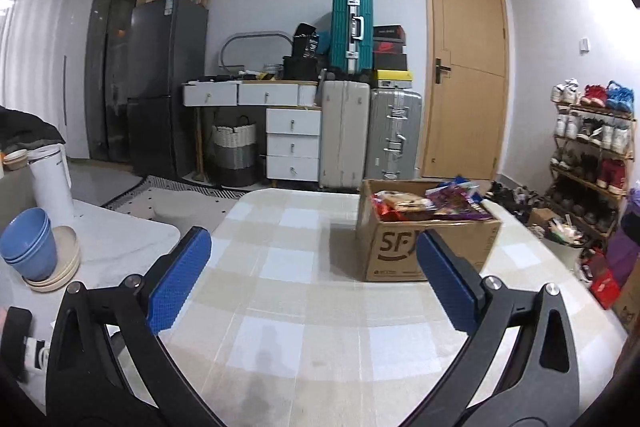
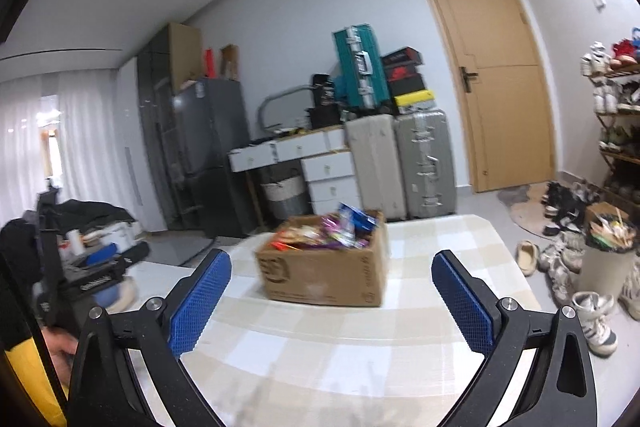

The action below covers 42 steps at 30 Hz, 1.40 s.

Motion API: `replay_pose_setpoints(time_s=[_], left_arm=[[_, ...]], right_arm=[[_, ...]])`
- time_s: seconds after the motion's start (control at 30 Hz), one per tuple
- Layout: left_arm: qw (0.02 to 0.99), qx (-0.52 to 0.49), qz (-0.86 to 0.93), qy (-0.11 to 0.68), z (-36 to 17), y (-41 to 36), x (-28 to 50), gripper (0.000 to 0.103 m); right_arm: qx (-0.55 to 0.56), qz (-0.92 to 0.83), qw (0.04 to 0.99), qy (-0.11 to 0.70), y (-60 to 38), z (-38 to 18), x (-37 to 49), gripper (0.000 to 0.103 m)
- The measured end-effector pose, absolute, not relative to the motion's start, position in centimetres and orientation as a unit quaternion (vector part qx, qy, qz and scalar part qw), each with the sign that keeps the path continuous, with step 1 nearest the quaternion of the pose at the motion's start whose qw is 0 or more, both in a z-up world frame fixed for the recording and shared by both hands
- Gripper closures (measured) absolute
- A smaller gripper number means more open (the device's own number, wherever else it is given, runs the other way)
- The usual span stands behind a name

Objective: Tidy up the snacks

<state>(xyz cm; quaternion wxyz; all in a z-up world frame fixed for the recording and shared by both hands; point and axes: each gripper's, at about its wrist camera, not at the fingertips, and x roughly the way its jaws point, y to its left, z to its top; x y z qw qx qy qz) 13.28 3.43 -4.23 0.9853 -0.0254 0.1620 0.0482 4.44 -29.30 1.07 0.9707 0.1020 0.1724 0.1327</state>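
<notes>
Left wrist view: we hold left gripper (image 1: 314, 265) and right gripper (image 2: 331, 291) fingers spread, empty. Risk: snacks (image 2: 324, 231) heaped in box (image 2: 324, 279), careless reach spills packets onto surface (image 1: 280, 307).

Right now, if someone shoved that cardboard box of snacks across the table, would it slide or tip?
The cardboard box looks low and wide, so probably slides. The snack packets heaped above its rim might spill.
</notes>
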Motion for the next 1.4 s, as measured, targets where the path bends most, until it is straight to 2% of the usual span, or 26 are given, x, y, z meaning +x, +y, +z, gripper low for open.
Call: replay_pose_setpoints(time_s=[0.23, 0.37, 0.7, 1.03, 1.4], left_arm=[[0.986, -0.011, 0.036, 0.160, -9.5, 2.4, 17.5, 0.001], [0.988, -0.006, 0.041, 0.151, -11.2, 2.3, 18.4, 0.001], [0.983, 0.002, 0.063, 0.172, -14.6, 2.3, 21.6, 0.001], [0.981, 0.006, 0.066, 0.180, -15.0, 1.8, 22.1, 0.001], [0.981, 0.006, 0.080, 0.176, -14.1, 0.8, 20.0, 0.001]], right_arm=[[0.046, 0.041, 0.984, 0.169, -29.2, -4.0, 6.9, 0.001], [0.033, 0.052, 0.988, 0.141, -29.0, -5.1, 6.6, 0.001], [0.040, 0.078, 0.982, 0.168, -29.0, -6.0, 7.4, 0.001], [0.004, 0.086, 0.981, 0.172, -27.4, -6.2, 7.3, 0.001], [0.018, 0.093, 0.979, 0.182, -27.5, -6.3, 7.5, 0.001]])
